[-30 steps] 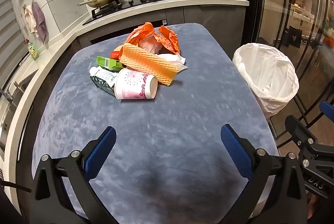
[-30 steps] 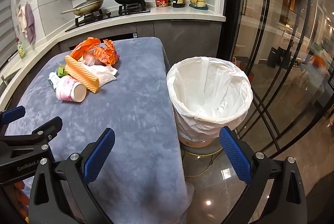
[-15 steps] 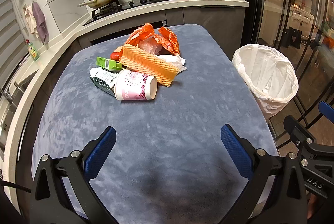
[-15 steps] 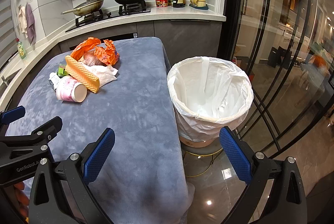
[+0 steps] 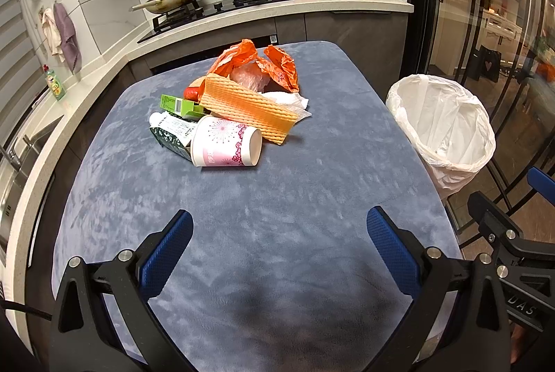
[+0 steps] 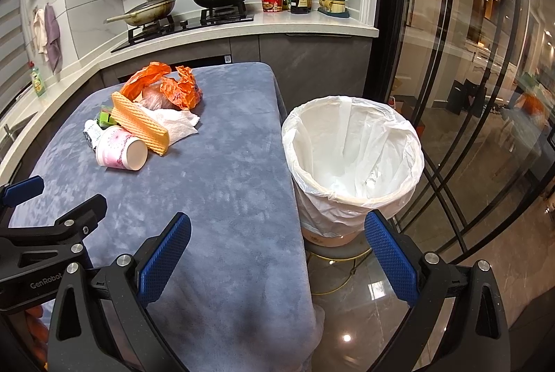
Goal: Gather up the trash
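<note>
Only rightward: bin's point(image 6: 353, 160) full interior.

Left black plastic two-finger gripper point(image 5: 279, 226) and its right twin point(image 6: 275, 230): 2 blue textured pads each, silver screws.

By the paper cup point(image 5: 225, 146): one wafer-pattern pack point(image 5: 248, 110), one green box point(image 5: 180, 104), one orange bag point(image 5: 256, 63), one tissue point(image 5: 289, 101). One lined bin point(image 5: 442, 126). Two pans on the stove point(image 5: 222, 2).

I see a pink floral-print paper cup point(image 5: 225, 146) beside an orange-and-cream ribbed wafer pack point(image 5: 248, 108), orange crumpled bags point(image 5: 277, 67) behind it, on mottled blue-grey cloth point(image 5: 260, 233).
</note>
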Motion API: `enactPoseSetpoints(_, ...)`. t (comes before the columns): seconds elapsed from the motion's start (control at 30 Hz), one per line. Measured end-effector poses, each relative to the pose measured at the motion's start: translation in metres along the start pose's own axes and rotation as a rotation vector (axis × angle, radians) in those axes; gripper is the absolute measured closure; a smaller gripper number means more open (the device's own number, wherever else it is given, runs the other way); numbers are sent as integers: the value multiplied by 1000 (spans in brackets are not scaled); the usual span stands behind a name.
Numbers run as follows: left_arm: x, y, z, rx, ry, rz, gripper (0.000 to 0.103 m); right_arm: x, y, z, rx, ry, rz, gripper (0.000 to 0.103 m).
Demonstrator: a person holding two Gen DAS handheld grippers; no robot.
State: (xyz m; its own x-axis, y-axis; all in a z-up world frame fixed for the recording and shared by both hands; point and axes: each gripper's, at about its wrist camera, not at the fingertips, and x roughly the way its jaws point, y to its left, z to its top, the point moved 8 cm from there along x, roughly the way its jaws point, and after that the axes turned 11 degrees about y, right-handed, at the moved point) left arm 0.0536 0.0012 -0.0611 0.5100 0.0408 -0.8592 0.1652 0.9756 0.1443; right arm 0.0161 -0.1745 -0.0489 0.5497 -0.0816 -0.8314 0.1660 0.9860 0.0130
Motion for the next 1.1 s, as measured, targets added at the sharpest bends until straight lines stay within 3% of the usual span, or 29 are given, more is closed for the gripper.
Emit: enactPoseSetpoints(1.1, -2, -3, 3, -1, -7, -2, 7, -1, 2, 1, -4, -1, 0, 7)
